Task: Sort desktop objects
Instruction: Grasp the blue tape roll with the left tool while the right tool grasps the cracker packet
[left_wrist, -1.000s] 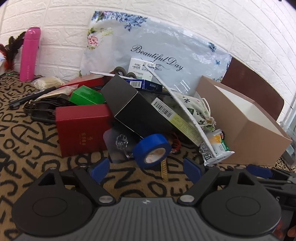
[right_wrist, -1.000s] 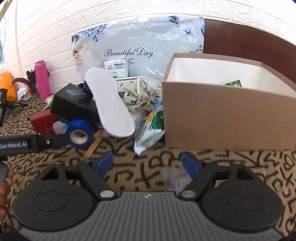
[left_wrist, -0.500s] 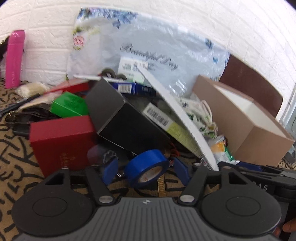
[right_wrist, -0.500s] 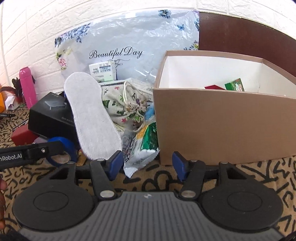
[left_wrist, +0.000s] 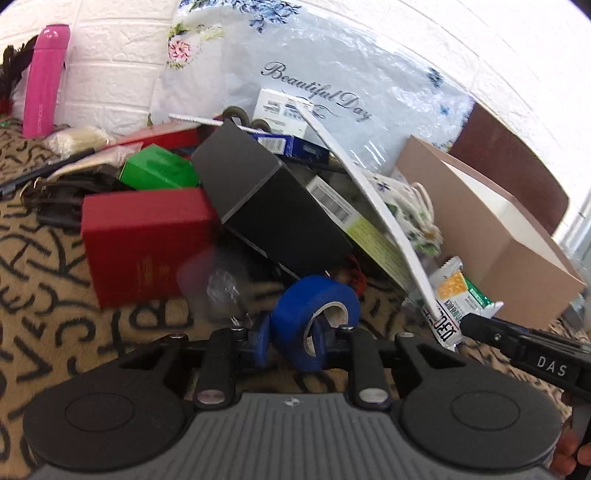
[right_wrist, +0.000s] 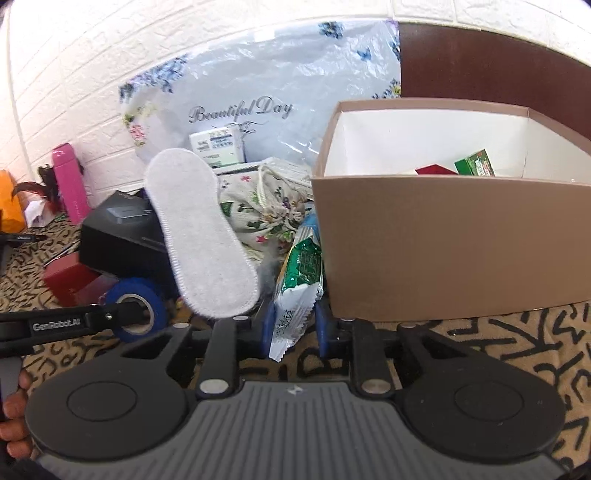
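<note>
Patterned cloth (left_wrist: 44, 258): L gripper (left_wrist: 295, 338) clamps blue tape roll (left_wrist: 317, 306), R gripper (right_wrist: 293, 330) clamps snack packet (right_wrist: 299, 280)

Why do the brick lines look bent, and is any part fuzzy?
Left wrist view: the fisheye lens bows the white brick wall towards the edges; the red box and the clear plastic piece beside it look smeared. Right wrist view: the same bowing, dark rounded corners, the cardboard box fairly sharp.

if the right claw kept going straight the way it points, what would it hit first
Probably the brown cardboard box. The right claw has just been closing on the green-and-white snack packet, and the box's front wall stands just behind that; depth is hard to judge.
</note>
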